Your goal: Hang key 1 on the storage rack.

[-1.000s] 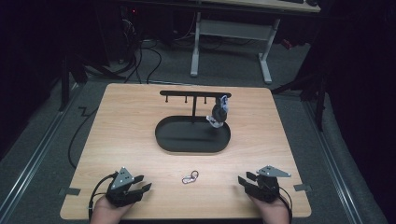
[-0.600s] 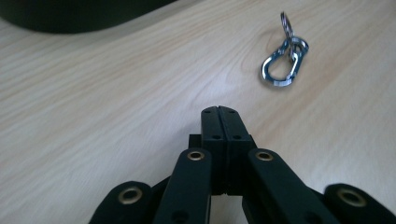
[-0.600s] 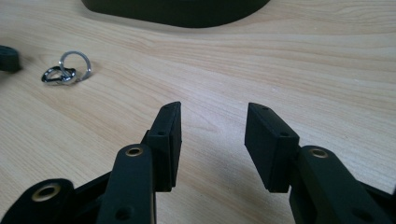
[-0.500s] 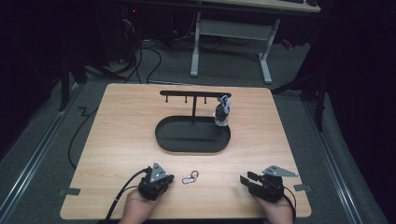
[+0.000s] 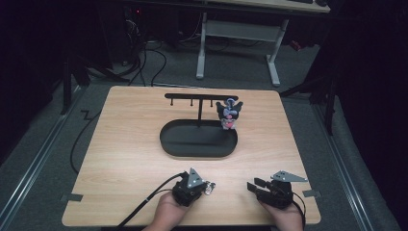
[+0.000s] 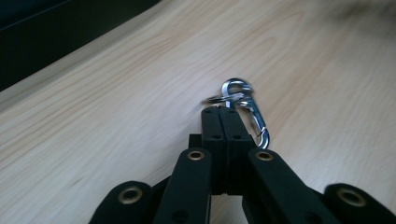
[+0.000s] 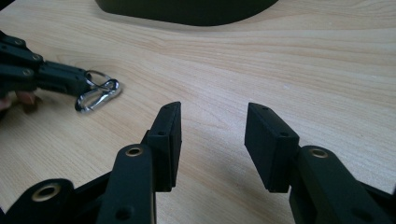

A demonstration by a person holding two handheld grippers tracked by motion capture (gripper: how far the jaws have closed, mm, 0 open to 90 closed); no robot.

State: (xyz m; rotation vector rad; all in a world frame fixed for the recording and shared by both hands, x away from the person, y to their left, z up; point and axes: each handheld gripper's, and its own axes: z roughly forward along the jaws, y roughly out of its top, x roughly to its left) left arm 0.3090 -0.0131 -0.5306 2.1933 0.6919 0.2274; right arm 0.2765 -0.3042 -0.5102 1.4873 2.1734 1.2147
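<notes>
- Bare wood is left between the left gripper (image 5: 206, 186) and right gripper (image 5: 253, 186).
- The table (image 5: 120, 144) middle is occupied by a black tray (image 5: 198, 141) and hook stand (image 5: 200, 97).
- The right hook is taken by a plush toy (image 5: 228, 113).

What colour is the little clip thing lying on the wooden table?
Shiny silver. The small metal snap-hook clip shows best in the left gripper view.

I work in what looks like a lab or recording room: my pale wooden desk (image 5: 125, 159) stands alone on grey carpet (image 5: 43, 159) under one light, with darkness around it. Behind it, black cables (image 5: 154, 57) trail across the floor beside a white-legged workbench (image 5: 235, 33).
</notes>
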